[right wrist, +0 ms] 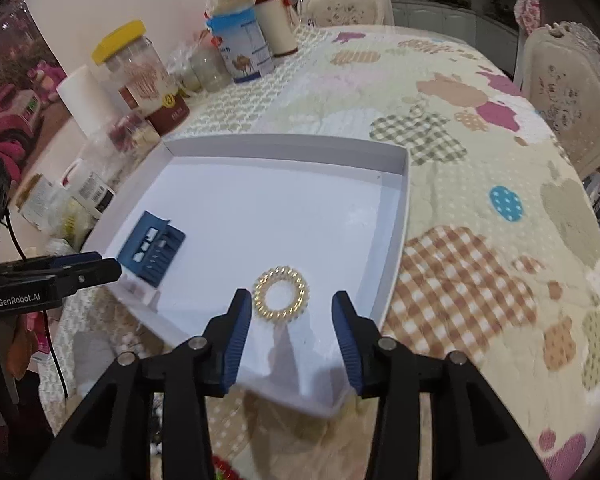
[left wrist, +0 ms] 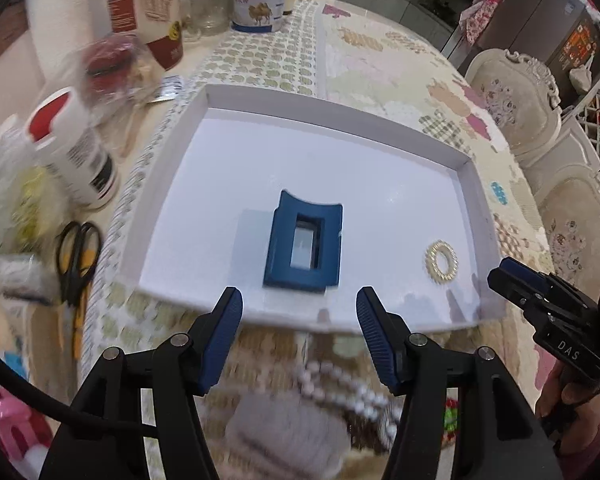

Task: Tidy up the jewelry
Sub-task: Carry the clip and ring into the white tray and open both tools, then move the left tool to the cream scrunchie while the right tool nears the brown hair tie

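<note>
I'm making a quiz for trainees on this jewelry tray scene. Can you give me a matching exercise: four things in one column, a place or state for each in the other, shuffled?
Things:
1. blue box
2. gold ring-shaped piece
3. scissors
4. pearl necklace

Places or states:
A. on the tablecloth, left of the white tray
B. in the tray, lid open
C. outside the tray, near its front edge
D. in the tray, lying flat near its right wall

Pairs: 1-B, 2-D, 3-A, 4-C

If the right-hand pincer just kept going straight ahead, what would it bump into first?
Most likely the gold ring-shaped bracelet lying in the white tray: it sits just beyond the open right gripper, between its fingertips. Depth is unclear; it might meet the tray floor first.
</note>
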The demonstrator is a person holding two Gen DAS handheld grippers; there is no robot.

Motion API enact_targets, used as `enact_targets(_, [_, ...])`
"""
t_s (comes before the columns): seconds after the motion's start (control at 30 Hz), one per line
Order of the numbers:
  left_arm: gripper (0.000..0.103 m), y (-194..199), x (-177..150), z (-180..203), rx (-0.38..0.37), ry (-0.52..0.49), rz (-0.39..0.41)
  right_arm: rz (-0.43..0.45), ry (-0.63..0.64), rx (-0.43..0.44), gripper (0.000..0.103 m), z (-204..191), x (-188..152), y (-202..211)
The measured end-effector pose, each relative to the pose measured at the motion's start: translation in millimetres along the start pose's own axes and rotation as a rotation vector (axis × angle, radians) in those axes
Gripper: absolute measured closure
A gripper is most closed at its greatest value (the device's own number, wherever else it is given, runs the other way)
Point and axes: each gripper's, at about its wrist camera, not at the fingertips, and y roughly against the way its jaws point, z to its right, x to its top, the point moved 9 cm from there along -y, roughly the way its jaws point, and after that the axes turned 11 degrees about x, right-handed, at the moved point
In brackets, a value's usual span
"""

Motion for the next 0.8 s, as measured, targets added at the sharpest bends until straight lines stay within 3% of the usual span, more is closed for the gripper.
enact_targets(0.3, [0.053, 34.6, -46.2, -17.6, -0.012, 0.018, 0.007, 0.009, 0.019, 0.012, 0.050, -30.4, -34.8, 35.0])
enact_targets(0.6, [0.053, 53.9, -94.0, -11.7, 0.023, -0.019, 0.017, -0.007, 0.036, 0.014, 0.045, -52.9, -76.9, 52.4])
enact_targets(0.8, [0.053, 66.1, -109.3, -1.7, 0.039, -0.036, 0.044, -0.017, 0.041, 0.008, 0.045, -61.3, -95.2, 58.9])
